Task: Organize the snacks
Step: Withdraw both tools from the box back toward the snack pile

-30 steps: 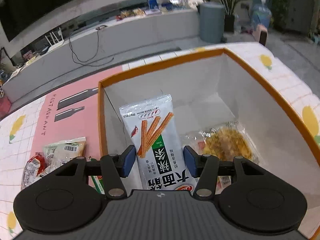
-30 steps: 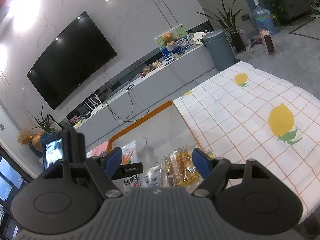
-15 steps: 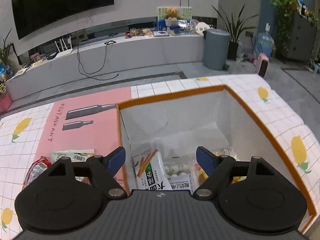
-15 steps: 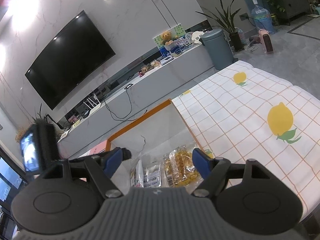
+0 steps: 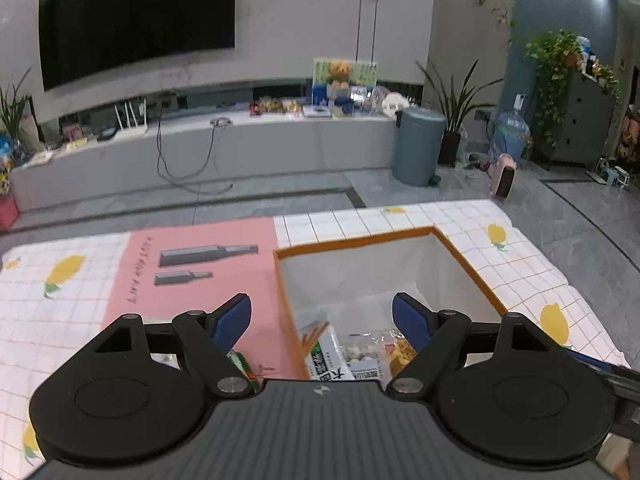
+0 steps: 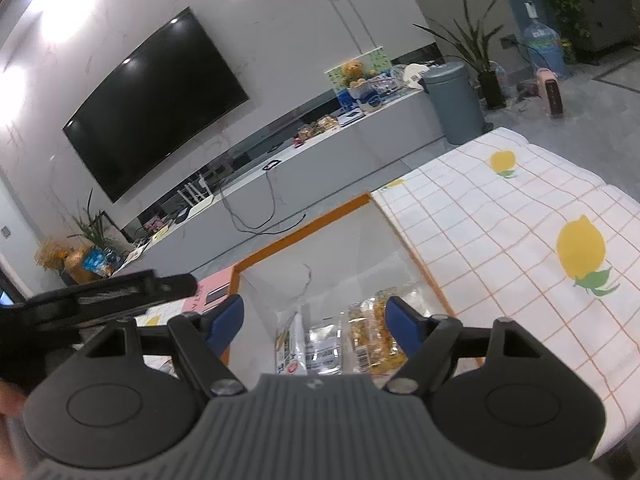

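Observation:
An orange-rimmed white box [image 5: 352,245] stands on the table and holds three snack packs: a white-and-green stick-snack pack [image 5: 325,354], a clear pack of small white balls [image 5: 361,354] and a yellow snack pack [image 5: 398,354]. My left gripper [image 5: 322,316] is open and empty, raised above the box's near left edge. My right gripper [image 6: 311,318] is open and empty above the same box [image 6: 304,233], where the packs [image 6: 366,330] also show. The left gripper's body [image 6: 100,294] crosses the left of the right wrist view.
A green-edged snack pack [image 5: 240,362] lies on the pink mat [image 5: 192,268], left of the box, mostly hidden by my left gripper. The lemon-print tablecloth [image 6: 520,232] covers the table to the right. The table's far edge faces a TV bench and a grey bin [image 5: 418,144].
My left gripper has let go of the stick-snack pack, opened wide and risen up and back from the box. The pack now lies in the box. The right gripper has barely moved.

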`<action>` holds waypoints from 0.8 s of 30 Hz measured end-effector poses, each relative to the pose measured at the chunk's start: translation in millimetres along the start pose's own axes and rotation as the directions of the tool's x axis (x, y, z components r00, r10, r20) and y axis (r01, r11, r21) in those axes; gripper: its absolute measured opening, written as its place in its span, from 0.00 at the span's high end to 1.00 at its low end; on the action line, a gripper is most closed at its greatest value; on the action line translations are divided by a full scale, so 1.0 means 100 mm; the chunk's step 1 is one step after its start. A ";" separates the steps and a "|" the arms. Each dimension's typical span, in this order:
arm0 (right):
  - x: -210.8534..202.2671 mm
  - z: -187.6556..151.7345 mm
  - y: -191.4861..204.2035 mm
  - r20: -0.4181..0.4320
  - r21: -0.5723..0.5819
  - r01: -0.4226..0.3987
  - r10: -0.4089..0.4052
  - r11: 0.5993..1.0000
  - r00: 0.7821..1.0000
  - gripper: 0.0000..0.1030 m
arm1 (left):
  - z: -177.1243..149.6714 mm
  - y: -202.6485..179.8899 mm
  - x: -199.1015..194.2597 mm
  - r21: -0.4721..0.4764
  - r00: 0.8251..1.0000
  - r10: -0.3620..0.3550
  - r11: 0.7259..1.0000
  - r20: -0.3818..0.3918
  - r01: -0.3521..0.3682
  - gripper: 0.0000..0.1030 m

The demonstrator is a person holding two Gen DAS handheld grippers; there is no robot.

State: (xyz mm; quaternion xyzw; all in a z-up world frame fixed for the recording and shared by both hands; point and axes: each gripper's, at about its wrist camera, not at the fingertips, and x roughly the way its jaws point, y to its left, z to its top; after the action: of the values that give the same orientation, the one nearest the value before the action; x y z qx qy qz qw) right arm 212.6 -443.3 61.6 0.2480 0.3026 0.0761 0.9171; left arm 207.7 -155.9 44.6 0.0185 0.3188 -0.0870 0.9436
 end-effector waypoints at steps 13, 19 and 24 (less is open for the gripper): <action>0.01 -0.09 0.44 0.025 -0.093 -0.089 0.092 0.992 0.995 0.26 | -0.19 0.38 -0.50 -0.023 0.999 0.013 1.000 0.029 -0.012 0.09; 0.08 -0.18 0.68 0.006 -0.143 -0.135 0.138 0.980 0.990 0.26 | -0.32 0.62 -0.61 -0.076 0.999 0.040 0.996 0.030 -0.038 0.08; 0.17 -0.30 0.88 -0.028 -0.205 -0.157 0.155 0.966 0.988 0.25 | -0.48 0.85 -0.63 -0.111 0.997 0.070 0.992 0.018 -0.068 0.09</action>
State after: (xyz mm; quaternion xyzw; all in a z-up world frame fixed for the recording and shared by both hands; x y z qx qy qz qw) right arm 209.4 -350.2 76.2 0.1742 0.2780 0.1803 0.9273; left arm 144.2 -58.6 42.6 -0.0234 0.3120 -0.0367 0.9491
